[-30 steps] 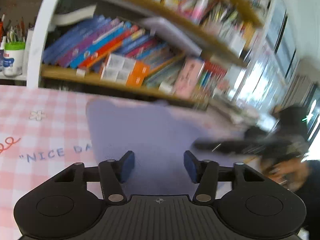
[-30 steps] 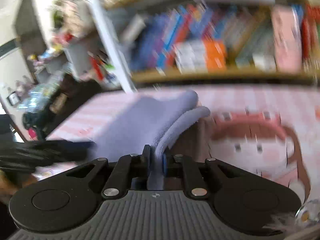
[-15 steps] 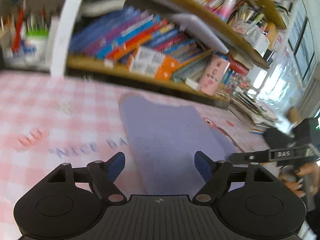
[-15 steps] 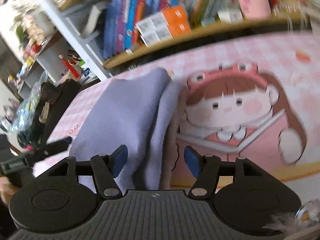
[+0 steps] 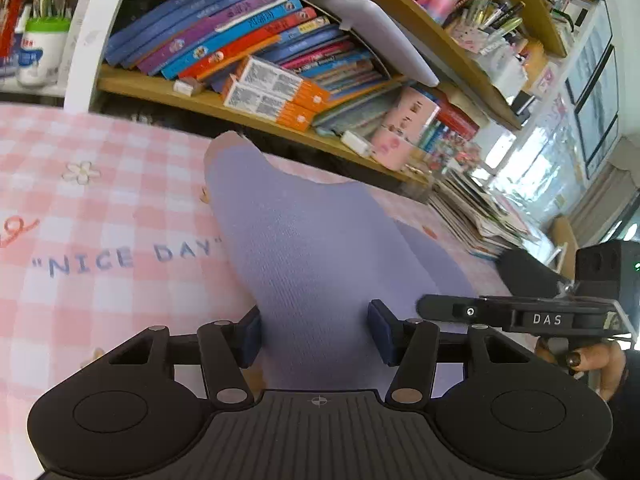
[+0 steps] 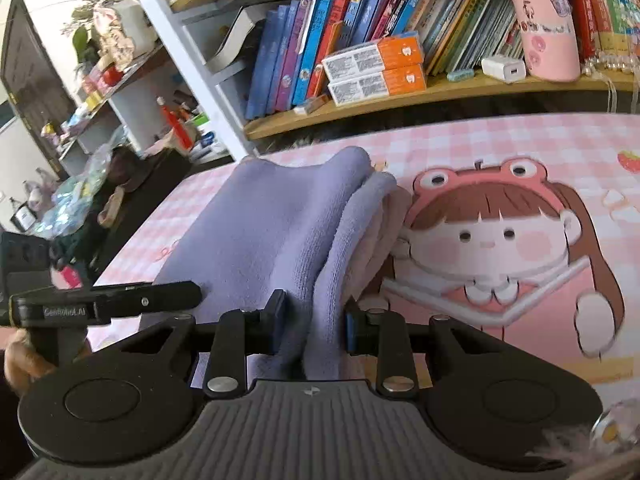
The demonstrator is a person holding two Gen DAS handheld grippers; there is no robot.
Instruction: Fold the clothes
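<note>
A purple garment [image 5: 312, 248] lies folded lengthwise on the pink checked table cover [image 5: 120, 208]. My left gripper [image 5: 316, 334] hangs low over its near end. Its jaws are closing, with flat cloth spanning the gap and no pinch showing. In the right wrist view the garment [image 6: 272, 232] shows a thick rolled fold along its right side, over a pale pink layer [image 6: 384, 232]. My right gripper [image 6: 314, 324] straddles that fold. Its jaws are closing with the fold between the pads, not squeezed. Each view shows the other gripper side-on: the right one [image 5: 520, 316], the left one [image 6: 104, 304].
A bookshelf [image 6: 360, 112] full of books runs along the table's far edge. Stacked magazines [image 5: 480, 216] lie at the table's right end. A cartoon girl print [image 6: 492, 236] covers the cloth right of the garment. The table's left edge [image 6: 132, 240] drops to clutter.
The right gripper, shut on the fold a second ago, let go, opened wide, then narrowed around it. The left gripper widened, then narrowed. Both sank slightly toward the garment.
</note>
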